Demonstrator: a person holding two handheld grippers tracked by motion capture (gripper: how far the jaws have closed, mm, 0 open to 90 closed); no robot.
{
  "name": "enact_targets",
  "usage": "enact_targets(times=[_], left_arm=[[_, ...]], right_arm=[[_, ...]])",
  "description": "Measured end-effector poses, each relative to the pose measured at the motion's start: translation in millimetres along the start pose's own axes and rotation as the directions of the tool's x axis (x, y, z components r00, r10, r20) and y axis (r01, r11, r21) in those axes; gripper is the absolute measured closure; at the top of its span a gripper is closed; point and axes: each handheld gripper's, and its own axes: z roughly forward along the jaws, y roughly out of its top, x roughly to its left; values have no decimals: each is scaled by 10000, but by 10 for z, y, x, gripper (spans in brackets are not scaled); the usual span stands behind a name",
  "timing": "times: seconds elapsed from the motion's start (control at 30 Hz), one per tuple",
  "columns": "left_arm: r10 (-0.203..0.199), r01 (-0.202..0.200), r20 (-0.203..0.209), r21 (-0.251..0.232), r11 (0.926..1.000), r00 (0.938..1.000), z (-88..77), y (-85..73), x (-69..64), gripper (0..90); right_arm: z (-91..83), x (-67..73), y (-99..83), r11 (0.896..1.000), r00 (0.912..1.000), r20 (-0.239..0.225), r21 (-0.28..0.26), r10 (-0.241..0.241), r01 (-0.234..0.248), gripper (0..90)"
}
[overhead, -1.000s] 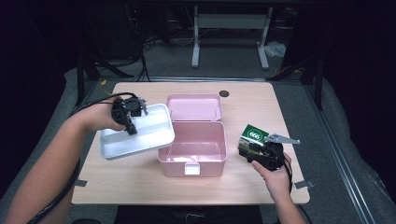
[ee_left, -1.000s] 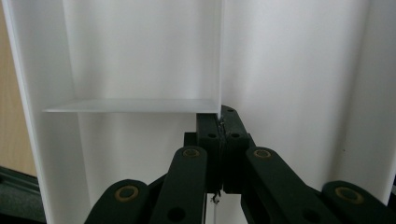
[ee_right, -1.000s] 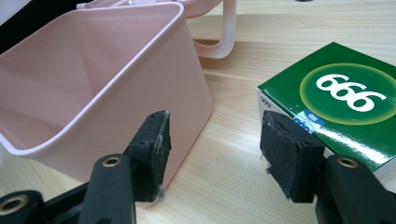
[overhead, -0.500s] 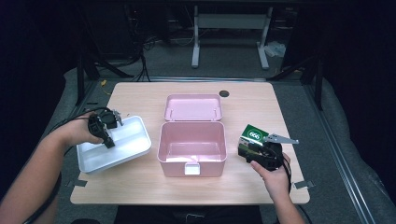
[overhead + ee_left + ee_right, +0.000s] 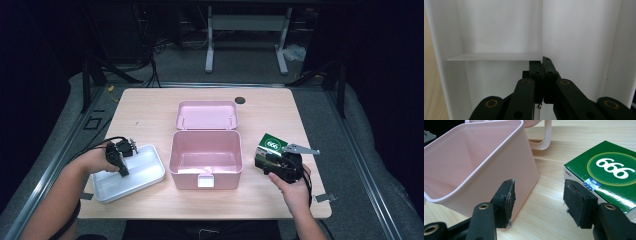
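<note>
Lab-like recording room: dark curtains, metal stand point(image 5: 244, 37), floor cables point(image 5: 150, 55).

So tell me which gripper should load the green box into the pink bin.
Right. The right gripper is open beside the green box, next to the pink bin; the left gripper is shut on the white tray.

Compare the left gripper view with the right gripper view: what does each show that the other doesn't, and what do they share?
Left gripper view: the white tray close up, with its inner dividers, and the left gripper shut on the edge of a divider wall.

Right gripper view: the pink box, open and empty as far as visible, the green carton marked 666, and the right gripper with jaws apart, nothing between the pads; the carton sits just outside the right-hand jaw.

Both: the wooden table, a thin strip of it in the left view.
</note>
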Motion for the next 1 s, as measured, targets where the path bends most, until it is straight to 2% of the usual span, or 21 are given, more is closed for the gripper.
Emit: enact_targets(times=[0.07,0.13,0.2,0.27,0.33,0.37,0.4,0.47,0.53,0.6,0.67,0.7,0.73,0.77,0.8,0.83,0.87,0.9,0.93,0.97,1.0], left_arm=[[-98,97,-105,-130,9999,9999,34,-15,5,882],[-184,177,-223,-338,9993,9996,25,-42,5,822],[-285,275,-158,-583,9979,9995,-11,-76,-7,763],[-192,155,-433,-840,9963,9989,-59,-114,-35,679],[-309,200,-809,-1321,9910,9962,-126,-165,-65,595],[-493,283,-1059,-1914,9811,9932,-175,-211,-88,580],[-667,406,-1050,-2329,9716,9922,-202,-242,-96,549],[-1183,770,-1048,-3349,9391,9874,-249,-338,-135,491],[-1759,1260,-793,-4270,8954,9812,-254,-432,-168,480],[-2182,1526,-810,-4858,8606,9725,-237,-507,-215,471],[-2699,1978,-558,-5424,8165,9613,-218,-571,-257,454],[-2929,2150,-464,-5720,7916,9550,-203,-597,-275,453],[-3065,2273,-373,-5869,7771,9512,-193,-616,-288,445],[-3213,2405,-252,-6082,7565,9467,-170,-645,-303,441],[-3264,2489,-151,-6137,7493,9451,-153,-663,-303,440],[-3399,2586,-130,-6218,7392,9404,-131,-677,-317,440],[-3520,2650,-167,-6252,7341,9359,-111,-693,-322,440],[-3613,2702,-228,-6205,7362,9322,-102,-701,-326,440],[-3645,2632,-430,-6143,7439,9302,-91,-712,-329,441],[-3734,2691,-493,-6070,7477,9264,-81,-720,-335,441],[-3701,2652,-587,-5950,7587,9271,-77,-732,-342,441]], right_arm=[[1,-3,-1,10000,10000,-1,-11,3,-3,423],[-3,-10,-1,10000,10000,40,-2,16,-16,423],[-7,-10,0,10000,10000,56,-18,31,-31,423],[-13,-7,2,10000,10000,41,-21,38,-38,422],[-16,-5,4,10000,10000,38,-21,11,-11,420],[-16,-6,5,10000,10000,48,-33,-49,50,420],[-18,-4,8,10000,9999,98,-22,-93,94,418],[-22,-2,14,9999,9999,89,13,-122,122,414],[-19,0,21,9999,9998,163,5,-138,138,408],[-14,-5,30,9998,9997,158,66,-190,189,398],[-5,-9,41,9996,9996,156,170,-223,221,388],[2,-8,47,9995,9996,167,215,-249,245,381],[5,-7,55,9993,9996,138,299,-247,243,372],[11,-7,59,9990,9994,169,336,-285,280,363],[20,-10,67,9984,9993,180,452,-343,334,359],[30,-12,73,9981,9992,176,511,-362,353,356],[39,-18,79,9976,9991,204,591,-383,370,352],[53,-27,88,9969,9991,207,693,-379,364,347],[62,-28,92,9968,9991,238,716,-363,345,347],[71,-32,98,9965,9988,275,736,-410,389,345],[77,-31,106,9962,9987,295,777,-425,401,344]])
